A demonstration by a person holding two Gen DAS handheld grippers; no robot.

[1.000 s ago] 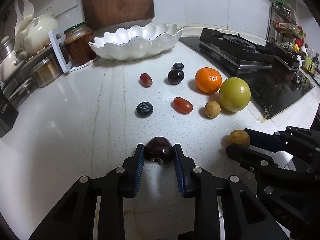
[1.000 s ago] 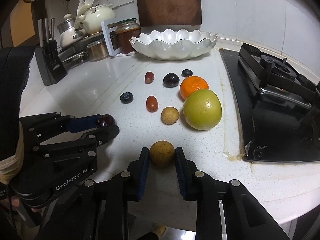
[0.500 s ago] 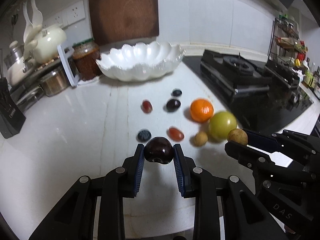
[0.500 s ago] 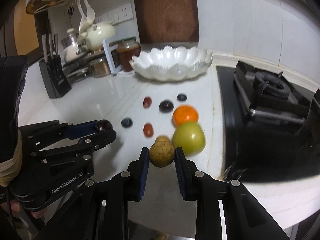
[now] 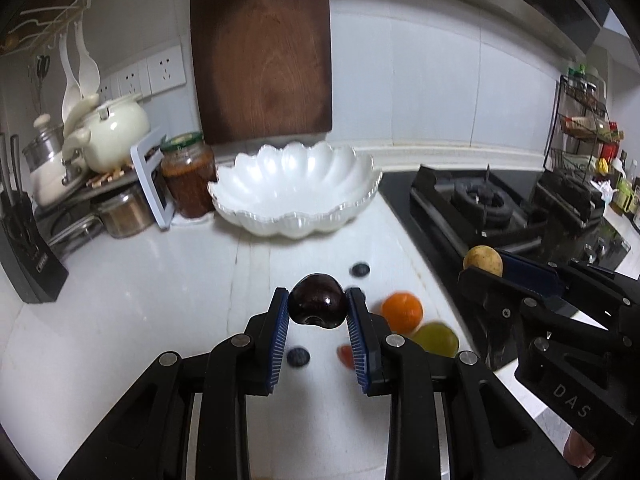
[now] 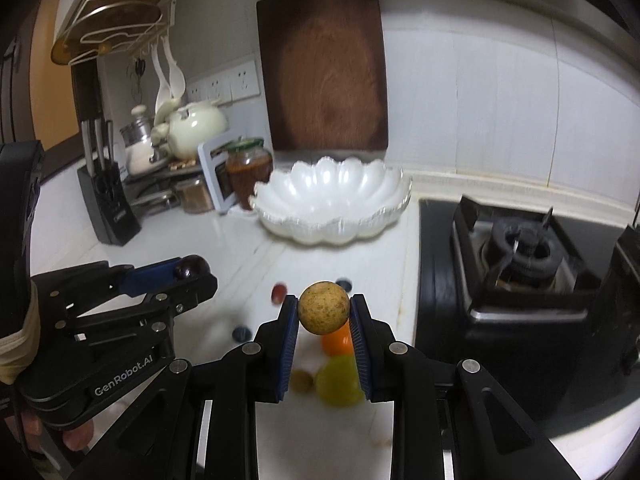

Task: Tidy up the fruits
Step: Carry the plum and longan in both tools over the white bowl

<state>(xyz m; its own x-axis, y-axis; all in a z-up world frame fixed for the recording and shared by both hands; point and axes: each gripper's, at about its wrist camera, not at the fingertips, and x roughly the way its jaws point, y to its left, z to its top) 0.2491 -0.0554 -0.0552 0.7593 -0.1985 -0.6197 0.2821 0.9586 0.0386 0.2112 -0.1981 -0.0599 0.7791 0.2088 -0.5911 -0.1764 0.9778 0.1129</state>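
Observation:
My left gripper (image 5: 318, 308) is shut on a dark purple plum (image 5: 318, 306), held well above the white counter. My right gripper (image 6: 323, 310) is shut on a round tan longan (image 6: 323, 307), also in the air; in the left wrist view that longan (image 5: 483, 261) shows at the right. An empty white scalloped bowl (image 5: 294, 188) stands at the back by the wall. Below lie an orange (image 5: 402, 312), a green fruit (image 5: 436, 339), a red grape tomato (image 5: 344, 354), two blueberries (image 5: 298, 357) and, in the right wrist view, a small longan (image 6: 301, 380) and a red grape (image 6: 279, 292).
A black gas stove (image 5: 488, 204) fills the right side. A jar of red sauce (image 5: 186, 174), pots (image 5: 116, 130) and a knife block (image 5: 26, 256) crowd the back left. A wooden cutting board (image 5: 262, 52) leans on the wall behind the bowl. A spice rack (image 5: 584, 132) stands far right.
Both grippers have risen from the counter with their fruits, so the loose fruit now lies lower in view and the bowl and wall fill more of each frame.

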